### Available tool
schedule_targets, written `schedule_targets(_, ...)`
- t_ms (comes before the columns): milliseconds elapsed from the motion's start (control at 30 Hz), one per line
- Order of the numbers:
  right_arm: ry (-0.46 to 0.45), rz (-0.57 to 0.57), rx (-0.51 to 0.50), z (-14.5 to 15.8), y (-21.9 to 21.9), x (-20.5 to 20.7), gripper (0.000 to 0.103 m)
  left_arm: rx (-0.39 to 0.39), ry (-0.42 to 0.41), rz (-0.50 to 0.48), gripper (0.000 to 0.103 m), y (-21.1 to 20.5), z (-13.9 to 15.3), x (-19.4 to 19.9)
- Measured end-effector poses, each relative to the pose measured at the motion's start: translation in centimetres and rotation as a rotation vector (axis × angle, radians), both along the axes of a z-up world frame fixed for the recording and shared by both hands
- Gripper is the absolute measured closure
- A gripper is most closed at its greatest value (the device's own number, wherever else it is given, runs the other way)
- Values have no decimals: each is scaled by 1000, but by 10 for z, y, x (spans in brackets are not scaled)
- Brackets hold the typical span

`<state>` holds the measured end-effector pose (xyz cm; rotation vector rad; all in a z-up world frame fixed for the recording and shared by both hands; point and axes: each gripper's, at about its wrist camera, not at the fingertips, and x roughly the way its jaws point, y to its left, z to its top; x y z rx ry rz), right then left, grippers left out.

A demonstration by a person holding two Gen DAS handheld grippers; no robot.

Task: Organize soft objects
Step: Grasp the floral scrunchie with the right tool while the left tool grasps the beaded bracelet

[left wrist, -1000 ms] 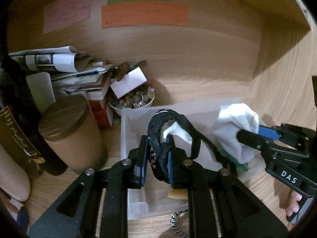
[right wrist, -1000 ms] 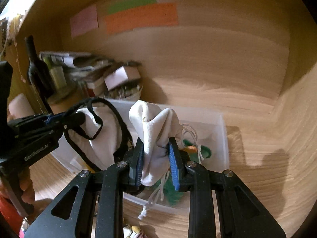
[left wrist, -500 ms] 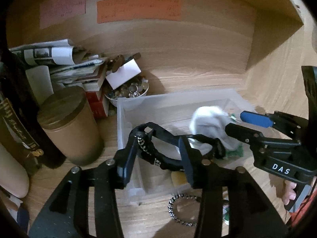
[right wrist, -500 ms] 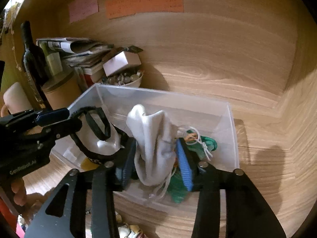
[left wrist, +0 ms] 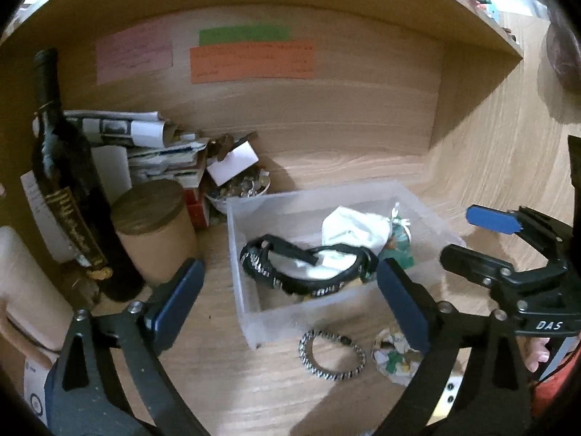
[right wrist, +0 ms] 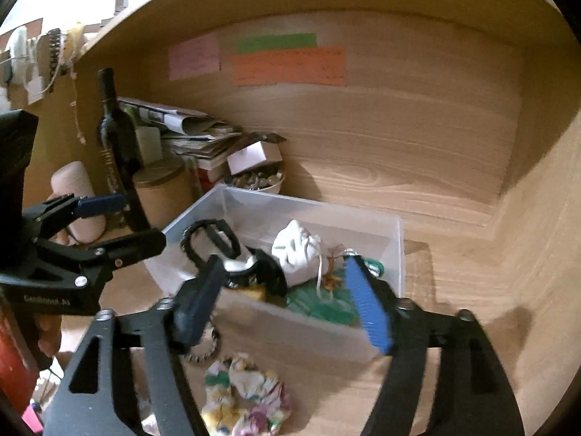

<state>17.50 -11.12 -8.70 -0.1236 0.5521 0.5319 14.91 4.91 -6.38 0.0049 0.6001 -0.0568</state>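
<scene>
**Both hand-held grippers released above the clear bin**

The left hand-held gripper hangs spread wide and grasping nothing, just in front of a clear plastic bin that sits on a wooden surface inside a cabinet nook. The right hand-held gripper is likewise spread and empty, over the bin's near right corner.

Inside the bin, a black-trimmed mask lies along the near wall, a white drawstring pouch sits in the middle, and a green cloth lies toward the right end. On the surface just in front of the bin, not yet sorted, are a braided headband and a floral scrunchie.

Possible trouble: the mask's strap rides close to the bin's near rim, so a finger dipping in for the next item could snag it and drag it back out. The bin looks light, and a nudge from either gripper could slide it toward the bottle and cardboard canister at the left.

Compared with one second ago, the left gripper was clamped on the mask and the right on the pouch, both held above the bin; half a second ago the fingers were parting. Now both items lie inside and the grippers have drawn back.
</scene>
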Motion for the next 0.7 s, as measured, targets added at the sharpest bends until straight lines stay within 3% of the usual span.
schedule_targets(300, 65, 39, -30, -27, -3, -22, 28, 6, 135, -38, 6, 5, -39, -5)
schedule_targets(433, 123, 59, -72, -46, 4, -21, 28, -8, 199, -51, 23, 7, -58, -2)
schedule_targets(567, 187, 75, -108, -67, 14, -14, 28, -9, 261, -68, 29, 5, -75, 7)
schedule_targets(700, 250, 100, -126, -80, 23, -7, 29, 3, 320, -87, 47, 3, -89, 19)
